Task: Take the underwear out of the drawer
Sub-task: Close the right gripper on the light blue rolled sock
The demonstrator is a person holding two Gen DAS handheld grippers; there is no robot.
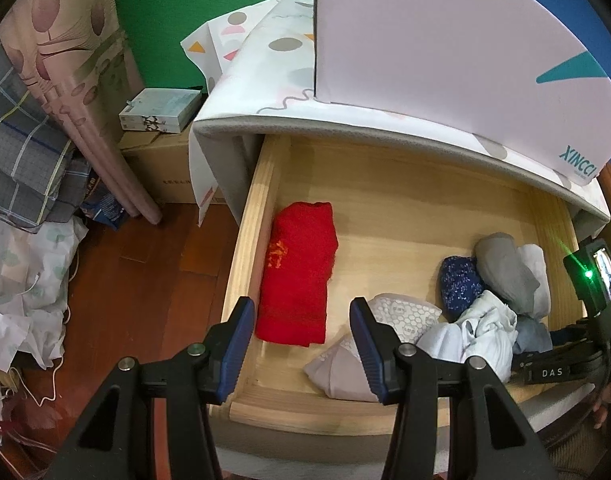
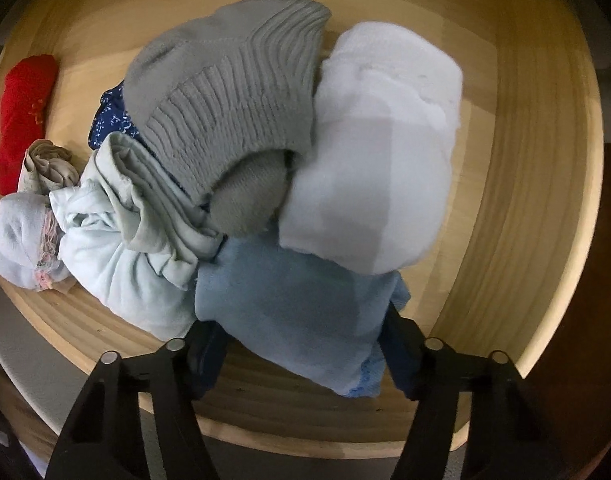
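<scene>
The wooden drawer [image 1: 245, 240] stands pulled out. A folded red cloth [image 1: 301, 276] lies at its left. At its right lies a heap: a grey ribbed bundle [image 2: 225, 92], a white bundle [image 2: 385, 152], a dark blue speckled piece [image 1: 459, 284], a pale crumpled piece [image 2: 117, 248] and a light blue underwear bundle [image 2: 289, 312]. My right gripper [image 2: 301, 332] points down into the heap, its fingers pressed against both sides of the light blue bundle, which hides the tips. My left gripper [image 1: 301, 308] hangs open over the drawer's front left corner, holding nothing.
A white box [image 1: 445, 40] sits on the cabinet's patterned cover [image 1: 281, 60], overhanging the drawer's back. To the left are a cardboard box [image 1: 161, 168], a rolled mat [image 1: 65, 80] and crumpled cloths [image 1: 25, 260] on the wooden floor [image 1: 145, 280].
</scene>
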